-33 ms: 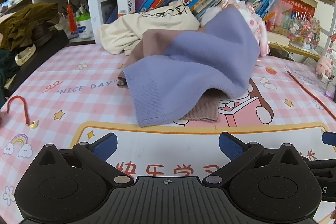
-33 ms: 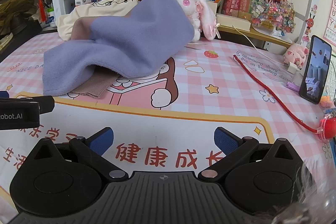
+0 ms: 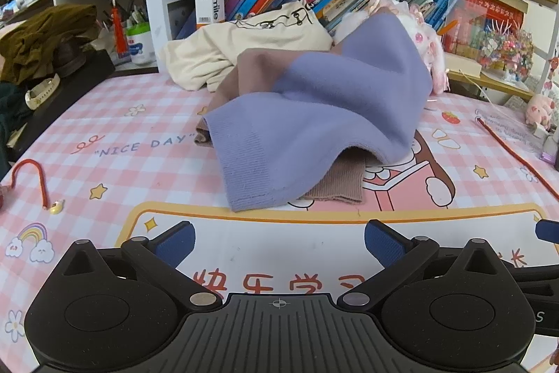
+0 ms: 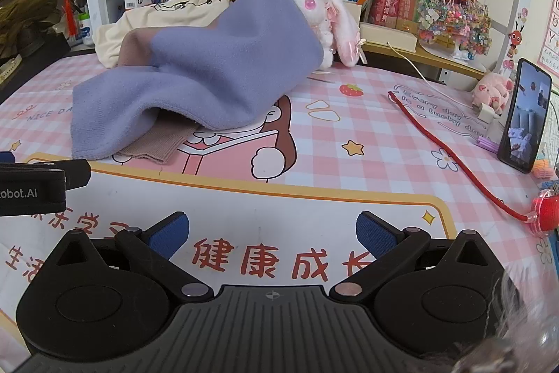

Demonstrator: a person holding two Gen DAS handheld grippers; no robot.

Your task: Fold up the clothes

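A crumpled purple and brown knit sweater (image 3: 314, 128) lies heaped on the pink checked table mat (image 3: 139, 135), its ribbed hem nearest me. It also shows in the right wrist view as the sweater (image 4: 209, 72). Behind it a cream garment (image 3: 244, 48) leans against the bookshelf. My left gripper (image 3: 278, 242) hangs open over the mat, short of the sweater's hem, with nothing between its fingers. My right gripper (image 4: 272, 233) is open as well, further right over the mat's printed characters, and holds nothing.
A pink and white plush (image 4: 325, 13) sits behind the sweater. A phone (image 4: 524, 121) stands at the right edge, with a red cord (image 4: 454, 156) running across the mat. At the left lie a dark green garment (image 3: 45, 37), a watch (image 3: 42, 91) and bookshelves behind.
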